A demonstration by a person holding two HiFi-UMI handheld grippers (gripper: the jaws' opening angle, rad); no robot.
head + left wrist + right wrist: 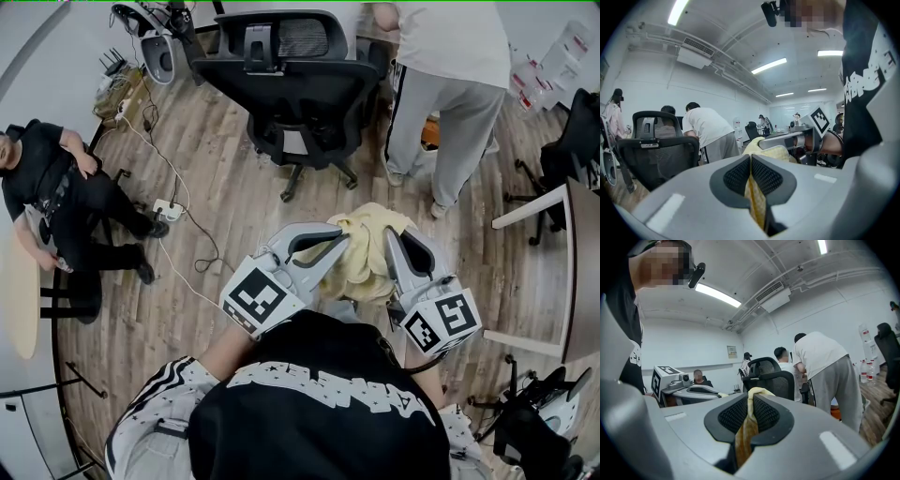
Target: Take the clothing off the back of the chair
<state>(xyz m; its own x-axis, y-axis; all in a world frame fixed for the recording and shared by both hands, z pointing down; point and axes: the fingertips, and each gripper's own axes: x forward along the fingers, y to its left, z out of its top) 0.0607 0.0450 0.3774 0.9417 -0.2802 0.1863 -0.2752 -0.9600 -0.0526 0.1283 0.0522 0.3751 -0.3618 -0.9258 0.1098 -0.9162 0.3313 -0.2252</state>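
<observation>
Task looks mostly done. The yellow garment (371,232) is off the black office chair (292,86): it hangs bunched in the air, well apart from the chair, on the near side of it, close to the wearer's chest. The chair's back and seat look bare in the head view.

The left gripper (751,173) is clamped on a fold of the yellow cloth, pads pressed together with fabric between them. The right gripper (750,414) is likewise clenched on a fold of the same cloth. The two grippers sit near each other, both pointing toward the chair, with the garment slung between them.

What is left, as I judge it: at most carrying the garment further from the chair or putting it down; no drop-off spot is obvious.
</observation>
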